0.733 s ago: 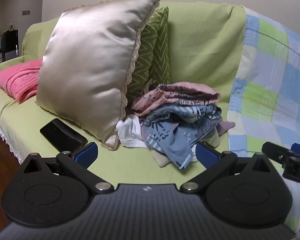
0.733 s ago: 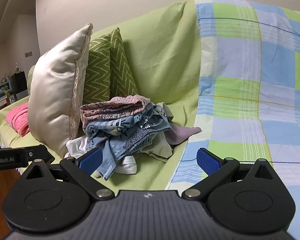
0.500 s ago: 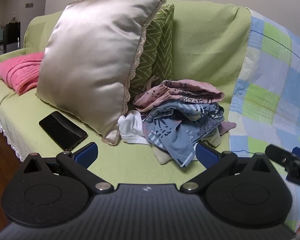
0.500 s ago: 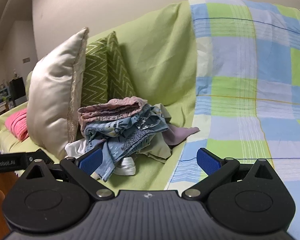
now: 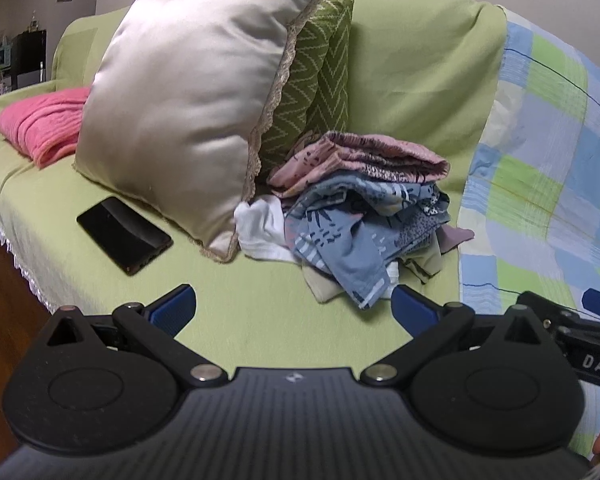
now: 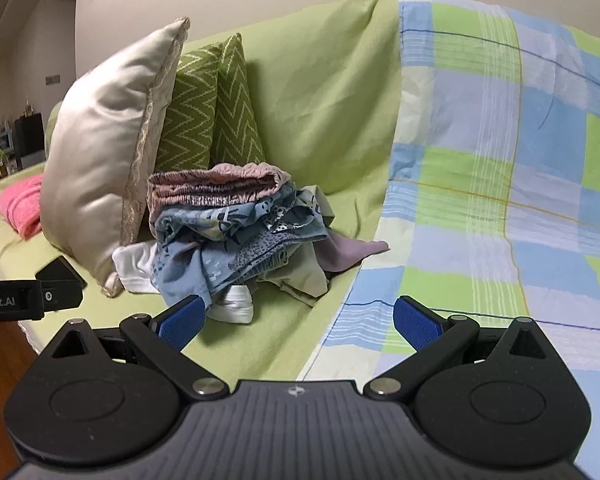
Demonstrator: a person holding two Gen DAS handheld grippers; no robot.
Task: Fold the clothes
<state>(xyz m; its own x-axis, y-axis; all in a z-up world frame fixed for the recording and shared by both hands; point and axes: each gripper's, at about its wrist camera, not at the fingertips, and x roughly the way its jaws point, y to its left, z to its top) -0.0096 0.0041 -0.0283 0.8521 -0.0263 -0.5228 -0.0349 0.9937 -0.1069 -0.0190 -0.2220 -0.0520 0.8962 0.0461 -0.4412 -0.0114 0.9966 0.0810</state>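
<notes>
Clothes heap dead ahead, both claws spread wide

Sofa (image 5: pixel 240 320) fills both views, and the clothes pile (image 5: pixel 360 216) sits on its seat between the satin cushion (image 5: pixel 188 100) and the checked blanket (image 6: pixel 500 200). Left gripper (image 5: pixel 292 308) has it ahead and slightly right; right gripper (image 6: pixel 296 316) has it ahead and left. Both grip nothing. Left view alone shows the whole phone (image 5: pixel 124 234); right view shows the mauve corner (image 6: pixel 356 250) reaching the blanket.
</notes>
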